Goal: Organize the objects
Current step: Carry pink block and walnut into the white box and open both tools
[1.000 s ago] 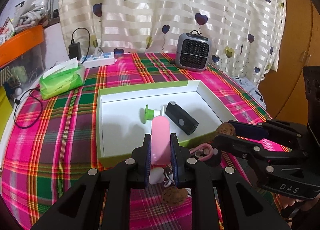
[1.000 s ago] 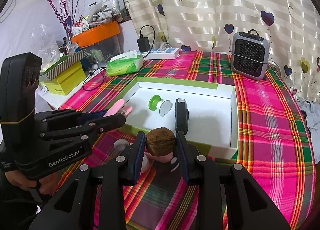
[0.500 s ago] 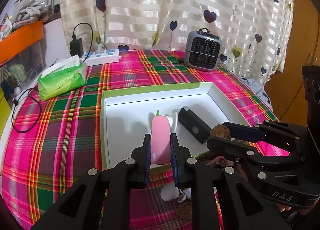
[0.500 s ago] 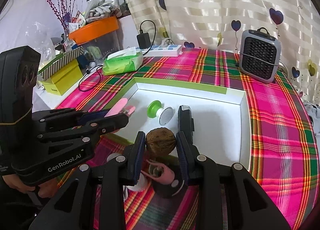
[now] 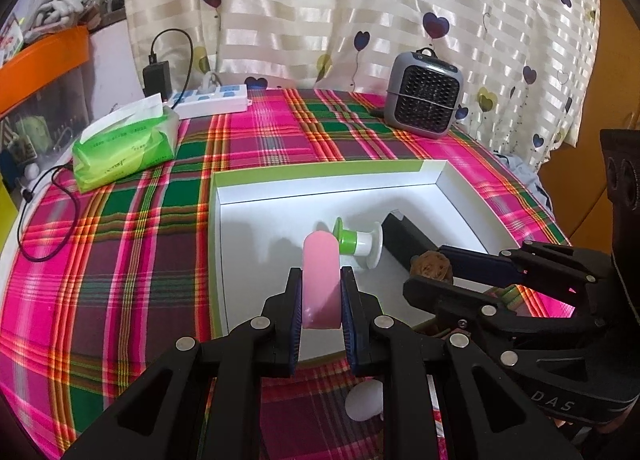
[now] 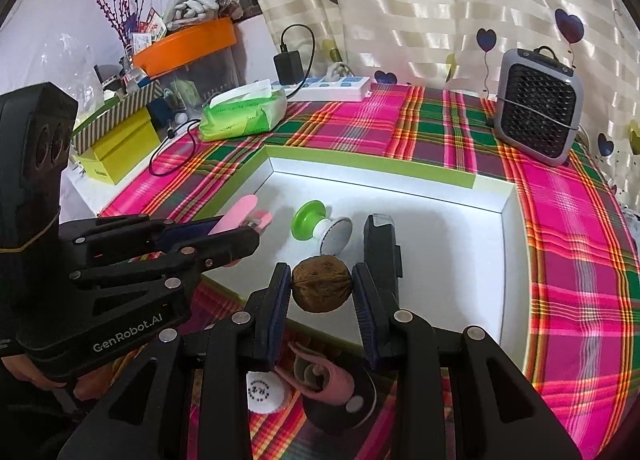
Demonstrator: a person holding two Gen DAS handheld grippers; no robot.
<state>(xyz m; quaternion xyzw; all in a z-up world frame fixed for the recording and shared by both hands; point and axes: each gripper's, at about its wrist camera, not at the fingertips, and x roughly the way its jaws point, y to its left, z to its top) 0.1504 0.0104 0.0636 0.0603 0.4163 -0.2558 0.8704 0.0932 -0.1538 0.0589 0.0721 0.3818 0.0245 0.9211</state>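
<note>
My left gripper [image 5: 321, 300] is shut on a flat pink oblong piece [image 5: 321, 276], held over the near left part of the white box [image 5: 320, 176]. The right gripper [image 6: 322, 292] is shut on a brown walnut [image 6: 322, 289], held just above the box's near edge. In the left wrist view the walnut [image 5: 431, 266] shows at the right gripper's tips. Inside the box lie a green-and-white spool-shaped piece [image 6: 320, 226] and a black rectangular device [image 6: 382, 248]. On the cloth in front of the box are a white round cap [image 6: 262, 392] and a pink clip on a dark base [image 6: 324, 380].
A green tissue pack [image 5: 124, 146], a white power strip [image 5: 210, 100] with a black charger and cable, and a grey mini heater [image 5: 426, 96] stand on the plaid tablecloth beyond the box. Yellow boxes [image 6: 116, 144] and an orange tray sit at far left.
Both grippers have moved forward and a little down, from the cloth in front of the box to over its near part, each still holding its object.
</note>
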